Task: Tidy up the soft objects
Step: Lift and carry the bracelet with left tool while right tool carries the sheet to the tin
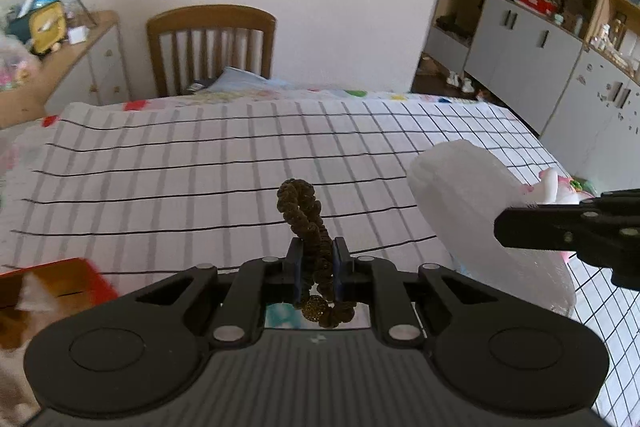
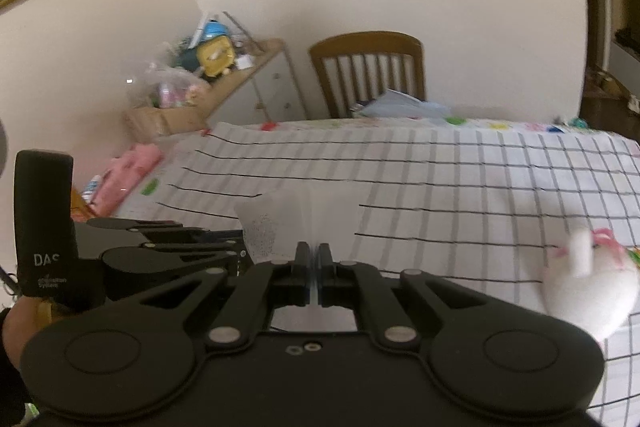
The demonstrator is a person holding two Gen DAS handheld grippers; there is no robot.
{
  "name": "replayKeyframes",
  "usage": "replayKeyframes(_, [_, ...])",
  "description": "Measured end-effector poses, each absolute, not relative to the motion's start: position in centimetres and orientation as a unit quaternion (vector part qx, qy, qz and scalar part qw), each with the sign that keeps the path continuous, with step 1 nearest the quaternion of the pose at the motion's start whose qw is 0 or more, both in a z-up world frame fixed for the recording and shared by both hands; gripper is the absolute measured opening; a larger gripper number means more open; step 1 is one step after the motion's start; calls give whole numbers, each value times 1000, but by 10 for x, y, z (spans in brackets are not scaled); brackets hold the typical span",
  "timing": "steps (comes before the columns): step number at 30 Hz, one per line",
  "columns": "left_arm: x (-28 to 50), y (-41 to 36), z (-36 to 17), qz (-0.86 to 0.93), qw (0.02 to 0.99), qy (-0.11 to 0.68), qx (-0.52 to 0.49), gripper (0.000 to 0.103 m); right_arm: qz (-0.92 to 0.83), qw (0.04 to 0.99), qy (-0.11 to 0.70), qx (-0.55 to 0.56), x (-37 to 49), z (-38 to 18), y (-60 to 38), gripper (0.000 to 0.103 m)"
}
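Note:
My left gripper (image 1: 316, 251) is shut on a dark brown beaded bracelet (image 1: 304, 211), whose loop sticks up above the checked tablecloth (image 1: 180, 167). My right gripper (image 2: 314, 255) is shut on a translucent white plastic bag (image 2: 304, 215) that fans out ahead of the fingers. In the left wrist view the same bag (image 1: 472, 211) hangs at the right, held by the right gripper (image 1: 532, 223). A white plush toy with pink trim (image 2: 592, 279) lies on the cloth at the right; it also shows in the left wrist view (image 1: 556, 185).
A red box (image 1: 56, 287) sits at the table's near left corner. A wooden chair (image 1: 212, 47) stands at the far edge, with a light blue pillow (image 1: 240, 81) on it. A low cabinet with clutter (image 1: 52, 39) is at the left, grey cupboards (image 1: 540, 39) at the right.

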State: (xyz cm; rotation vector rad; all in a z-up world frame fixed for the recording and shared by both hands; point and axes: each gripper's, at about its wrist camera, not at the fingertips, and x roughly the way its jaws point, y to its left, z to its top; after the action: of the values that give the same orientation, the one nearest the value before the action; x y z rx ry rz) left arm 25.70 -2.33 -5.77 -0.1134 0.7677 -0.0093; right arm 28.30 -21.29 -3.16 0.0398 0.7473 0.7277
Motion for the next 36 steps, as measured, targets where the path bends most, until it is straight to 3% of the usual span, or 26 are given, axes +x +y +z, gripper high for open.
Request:
replayKeyframes(19, [164,102,-10,86,931,344,-83,14,435,837,333,6,231,4,-90,3])
replayKeyframes(30, [132,152,-19,133,921,354,-97,14,465,825,318,42,230,19,-19,3])
replayKeyframes(36, [127,166,-35,141,911,373,-105,14,456,823,338,34,236,-4,7,4])
